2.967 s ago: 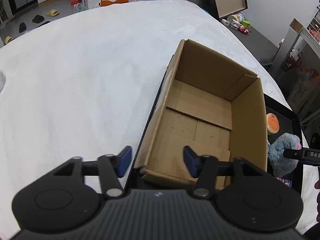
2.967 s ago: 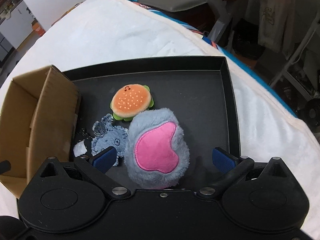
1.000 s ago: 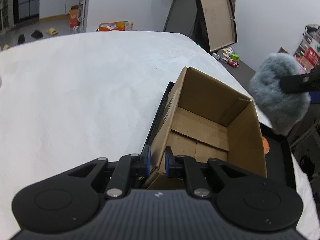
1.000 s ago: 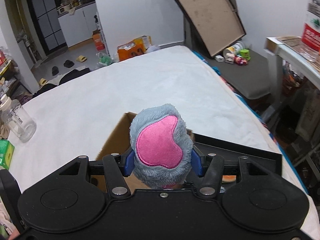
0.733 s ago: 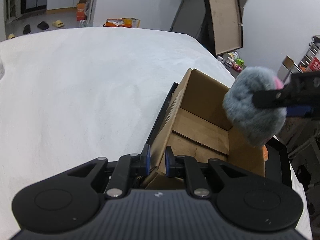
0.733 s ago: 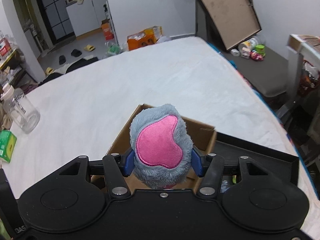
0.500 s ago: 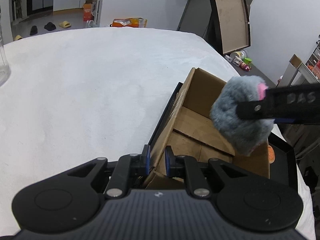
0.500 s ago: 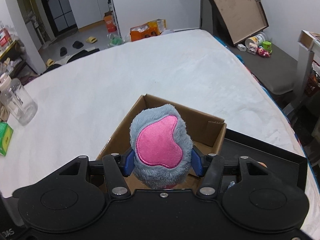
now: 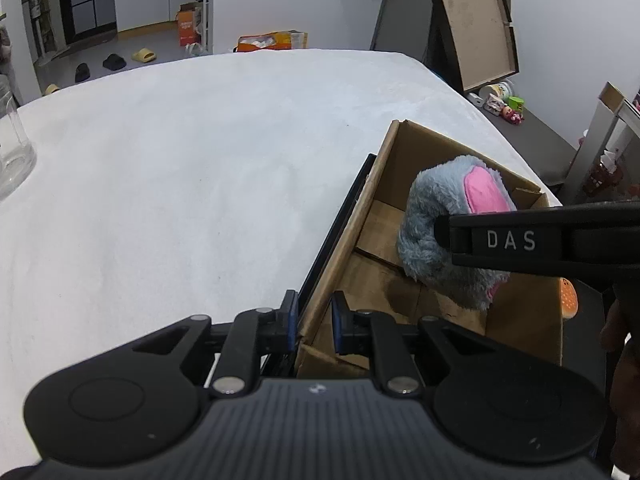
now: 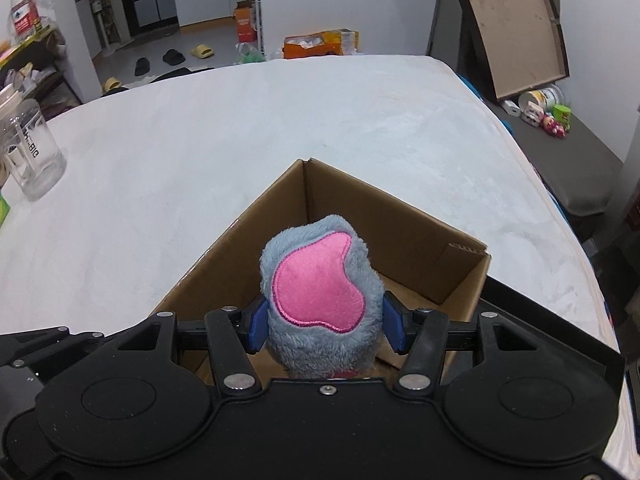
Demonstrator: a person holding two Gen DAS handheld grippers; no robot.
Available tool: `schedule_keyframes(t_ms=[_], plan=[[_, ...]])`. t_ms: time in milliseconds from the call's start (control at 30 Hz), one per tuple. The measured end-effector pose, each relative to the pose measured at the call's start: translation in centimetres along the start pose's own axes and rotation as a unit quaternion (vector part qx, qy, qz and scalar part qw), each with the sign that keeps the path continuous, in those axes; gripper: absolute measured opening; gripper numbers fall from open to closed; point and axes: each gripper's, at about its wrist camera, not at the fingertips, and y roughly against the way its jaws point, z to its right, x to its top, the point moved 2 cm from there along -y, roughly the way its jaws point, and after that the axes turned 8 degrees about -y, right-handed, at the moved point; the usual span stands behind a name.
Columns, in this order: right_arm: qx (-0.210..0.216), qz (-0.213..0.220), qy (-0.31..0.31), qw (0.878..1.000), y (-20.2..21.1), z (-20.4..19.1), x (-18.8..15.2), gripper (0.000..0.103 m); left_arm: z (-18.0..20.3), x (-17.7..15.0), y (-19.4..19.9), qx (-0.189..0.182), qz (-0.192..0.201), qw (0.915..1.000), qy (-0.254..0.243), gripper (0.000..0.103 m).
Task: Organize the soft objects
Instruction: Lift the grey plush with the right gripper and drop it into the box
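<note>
Right wrist: my right gripper [image 10: 324, 326] grips one grey-and-pink plush [image 10: 320, 292], held over one open box [image 10: 404, 236] | left wrist: my left gripper [image 9: 315, 322] is clamped on the box's [image 9: 400, 160] near wall | one orange burger toy [image 9: 569, 300] just past the box's right wall | one jar [image 10: 32, 152] far left
</note>
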Motion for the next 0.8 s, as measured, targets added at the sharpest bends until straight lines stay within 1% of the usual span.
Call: schedule_keyframes(t_ms=[167,267,300,333,400,467,567,667,733,767,800], plan=[[0.005,0.02,0.018,1.0,-0.1,-0.4,0.3,0.055,-0.2,0.1,-0.4,0.004,-0.002,1.0,0.006,0.015],[0.004,0.042,0.037,0.998,-0.1,-0.8,0.4,0.065,0.0,0.1,-0.4,0.006,-0.001,1.0,0.003,0.015],[0.001,0.043,0.043,0.998,-0.2,-0.9,0.5,0.071,0.0,0.0,-0.4,0.007,-0.001,1.0,0.002,0.015],[-0.003,0.043,0.048,0.998,-0.3,-0.9,0.5,0.074,0.0,0.0,-0.4,0.006,-0.002,1.0,0.002,0.015],[-0.004,0.037,0.048,0.998,-0.2,-0.6,0.4,0.074,0.1,0.0,-0.4,0.006,-0.004,1.0,0.004,0.015],[0.006,0.034,0.037,0.999,0.2,-0.2,0.3,0.074,0.2,0.0,-0.4,0.003,-0.007,1.0,0.002,0.015],[0.012,0.032,0.028,0.999,1.2,0.5,0.2,0.075,0.2,0.2,-0.4,0.009,-0.014,0.9999,-0.006,0.016],[0.019,0.033,0.014,0.999,2.6,1.4,-0.1,0.075,0.2,0.5,-0.3,0.011,-0.017,0.9998,-0.008,0.024],[0.024,0.037,-0.001,0.999,3.7,2.2,-0.3,0.08,0.3,0.5,-0.2,0.017,-0.02,0.9996,-0.013,0.036],[0.025,0.039,-0.009,0.999,4.3,2.8,-0.5,0.08,0.4,0.6,-0.1,0.019,-0.019,0.9995,-0.015,0.039],[0.025,0.041,-0.017,0.999,5.0,3.3,-0.7,0.08,0.4,0.5,0.1,0.02,-0.019,0.9995,-0.016,0.045]])
